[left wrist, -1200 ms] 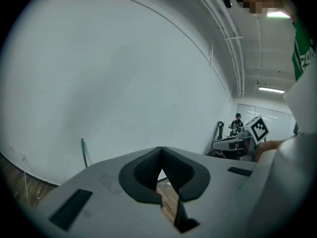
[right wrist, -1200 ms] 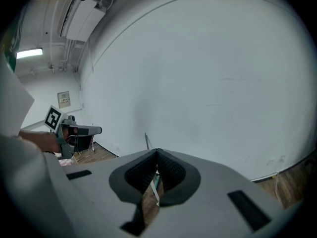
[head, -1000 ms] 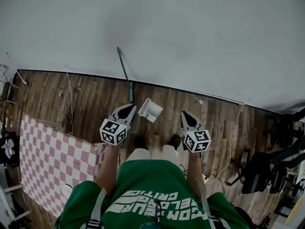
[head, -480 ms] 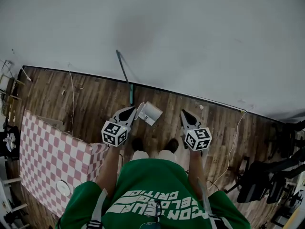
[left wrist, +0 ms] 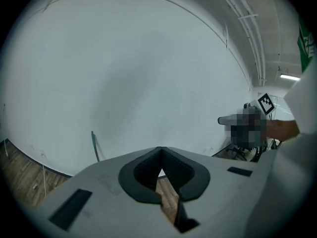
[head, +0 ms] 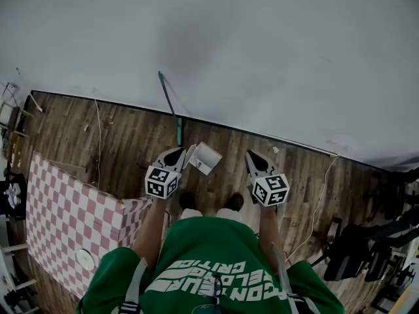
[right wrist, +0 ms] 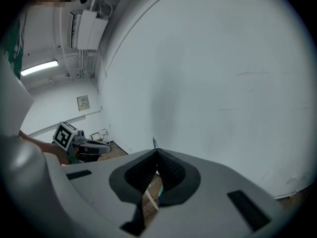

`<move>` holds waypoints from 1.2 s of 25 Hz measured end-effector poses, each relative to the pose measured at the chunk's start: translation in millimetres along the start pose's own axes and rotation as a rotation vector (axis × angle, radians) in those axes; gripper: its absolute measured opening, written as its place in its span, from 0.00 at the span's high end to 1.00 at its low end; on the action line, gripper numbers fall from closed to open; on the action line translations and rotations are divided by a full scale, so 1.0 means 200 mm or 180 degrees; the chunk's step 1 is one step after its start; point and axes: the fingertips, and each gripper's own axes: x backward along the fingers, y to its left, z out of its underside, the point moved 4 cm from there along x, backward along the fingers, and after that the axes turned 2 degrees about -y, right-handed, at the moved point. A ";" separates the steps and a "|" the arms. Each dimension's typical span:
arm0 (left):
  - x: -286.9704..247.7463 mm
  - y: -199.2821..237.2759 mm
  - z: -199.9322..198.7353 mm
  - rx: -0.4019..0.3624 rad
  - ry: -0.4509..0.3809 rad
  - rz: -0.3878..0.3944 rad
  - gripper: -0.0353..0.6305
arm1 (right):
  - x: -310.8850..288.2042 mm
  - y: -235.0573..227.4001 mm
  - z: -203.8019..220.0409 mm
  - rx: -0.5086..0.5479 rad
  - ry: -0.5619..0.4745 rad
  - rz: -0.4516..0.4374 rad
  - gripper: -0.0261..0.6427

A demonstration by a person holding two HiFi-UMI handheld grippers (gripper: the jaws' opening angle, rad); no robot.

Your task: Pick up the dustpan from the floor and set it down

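Note:
The white dustpan sits on the wooden floor near the wall, and its long teal handle leans up against the wall. My left gripper hovers just left of the pan with its jaws shut and nothing between them. In the left gripper view the shut left gripper points at the wall, with the handle off to the left. My right gripper hangs to the right of the pan, also shut and empty. Through the slit below the right gripper tips, a white and teal sliver of the dustpan shows.
A pink and white checkered table with a small plate stands at the left. Thin cables trail over the floor. Dark chairs and gear crowd the right side. My shoes stand just behind the pan.
The left gripper has sunk and edged closer to the dustpan's left side. The right gripper has shifted slightly sideways. Both stay shut, and the dustpan has not moved.

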 end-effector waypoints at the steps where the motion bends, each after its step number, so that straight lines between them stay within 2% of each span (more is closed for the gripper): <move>1: -0.02 0.01 0.01 -0.0010 0.0029 -0.0016 0.94 | -0.01 0.00 -0.01 0.0014 0.0000 -0.0005 0.95; 10: -0.16 0.06 0.10 -0.0061 0.0219 -0.0042 0.94 | -0.11 0.00 -0.04 0.0082 0.0053 -0.0065 0.95; 15: -0.26 0.08 0.17 -0.0057 0.0395 0.0042 0.92 | -0.16 -0.01 -0.06 0.0087 0.0085 -0.0068 0.95; 16: -0.27 0.08 0.19 -0.0064 0.0446 0.0059 0.90 | -0.17 0.00 -0.05 0.0087 0.0094 -0.0069 0.95; 19: -0.35 0.10 0.28 -0.0035 0.0651 0.0115 0.73 | -0.20 -0.01 -0.05 0.0082 0.0122 -0.0070 0.95; 22: -0.43 0.10 0.35 -0.0047 0.0830 0.0153 0.64 | -0.23 -0.02 -0.05 0.0070 0.0147 -0.0071 0.95; 30: -0.60 0.15 0.58 -0.0100 0.1288 0.0153 0.58 | -0.27 -0.05 -0.01 0.0045 0.0237 -0.0042 0.95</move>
